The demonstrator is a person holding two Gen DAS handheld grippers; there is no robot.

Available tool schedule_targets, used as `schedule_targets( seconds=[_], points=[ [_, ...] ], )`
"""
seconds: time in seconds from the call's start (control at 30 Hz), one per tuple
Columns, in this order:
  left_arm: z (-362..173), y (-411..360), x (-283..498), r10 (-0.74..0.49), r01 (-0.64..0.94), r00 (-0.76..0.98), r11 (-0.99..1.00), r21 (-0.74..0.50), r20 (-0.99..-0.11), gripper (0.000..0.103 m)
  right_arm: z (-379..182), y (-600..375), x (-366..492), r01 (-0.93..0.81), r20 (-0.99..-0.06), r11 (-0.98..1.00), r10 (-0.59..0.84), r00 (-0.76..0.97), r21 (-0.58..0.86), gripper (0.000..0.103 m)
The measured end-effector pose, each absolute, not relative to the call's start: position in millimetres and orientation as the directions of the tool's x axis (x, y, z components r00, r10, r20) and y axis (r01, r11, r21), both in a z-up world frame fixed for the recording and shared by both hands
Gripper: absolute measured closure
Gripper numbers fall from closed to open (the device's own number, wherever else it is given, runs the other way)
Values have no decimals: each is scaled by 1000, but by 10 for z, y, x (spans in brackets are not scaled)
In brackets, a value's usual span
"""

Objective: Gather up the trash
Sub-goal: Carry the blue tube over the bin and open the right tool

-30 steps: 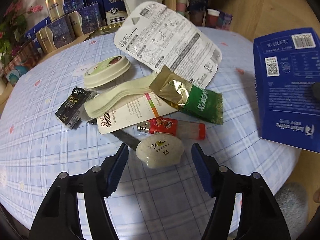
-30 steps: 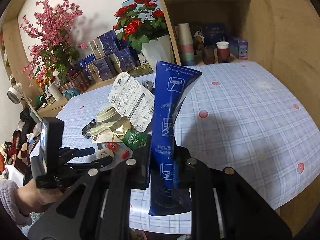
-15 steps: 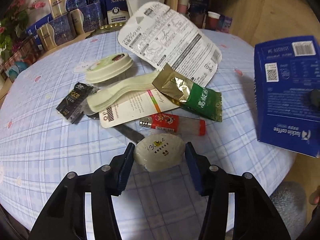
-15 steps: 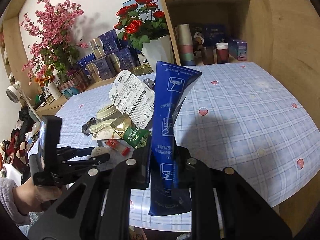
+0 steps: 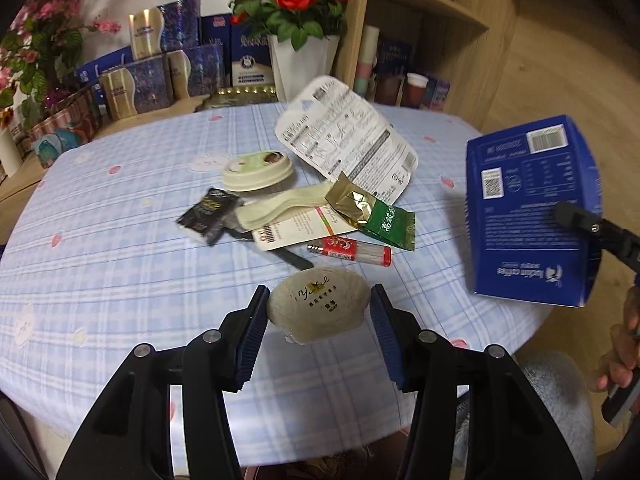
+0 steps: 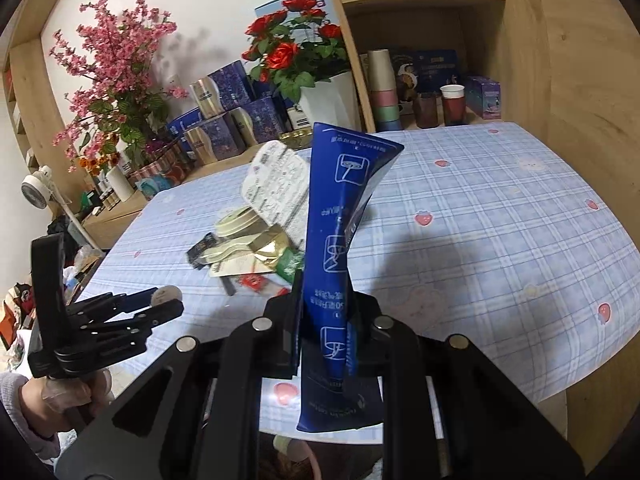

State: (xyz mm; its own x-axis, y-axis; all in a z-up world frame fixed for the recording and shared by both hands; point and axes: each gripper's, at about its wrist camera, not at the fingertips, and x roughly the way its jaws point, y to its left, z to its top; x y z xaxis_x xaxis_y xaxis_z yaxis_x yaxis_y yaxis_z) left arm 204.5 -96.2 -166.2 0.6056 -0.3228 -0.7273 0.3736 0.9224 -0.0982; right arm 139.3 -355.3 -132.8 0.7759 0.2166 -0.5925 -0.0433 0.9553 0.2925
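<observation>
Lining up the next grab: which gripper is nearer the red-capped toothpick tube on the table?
Left. The left gripper, shut on the wrapped soap, sits just short of the toothpick tube. The right gripper holds the blue box off to the side, farther away.

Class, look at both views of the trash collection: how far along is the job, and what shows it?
Done: nothing visibly binned yet. In hand: the left tongs grip a wrapped soap, lifted off the table; the right tongs pinch a blue box. Left: the lid, spoon, green packet, black sachet, red tube, white card.
</observation>
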Motion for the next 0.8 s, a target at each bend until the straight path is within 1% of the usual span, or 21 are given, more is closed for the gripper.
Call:
schedule_targets(
  seconds=[0.2,0.33,0.43,0.53,0.7,0.8],
  points=[
    [-1505,-580,1728,-337,331,623,931,-153,-706,53,-1221,-3361,1224,-102,-595,936,295,747,336,84],
    [-1425,-382,1533,-323,308,647,939,-150,-691,53,-1177,-3201,1086,-164,-602,910,379,703,381,84],
    [-1395,-267,1361,-321,301,661,941,-153,-678,53,-1191,-3049,961,-214,-617,899,421,665,382,84],
    [-1383,-164,1175,-325,296,672,942,-161,-666,53,-1260,-2865,817,-270,-647,897,439,623,350,84],
    [-1404,-19,885,-331,286,682,941,-179,-652,53,-1493,-2620,579,-333,-711,869,491,502,365,84],
    [-1438,36,747,-330,281,687,942,-181,-648,53,-1644,-2481,489,-364,-753,862,492,437,353,84]
  ],
)
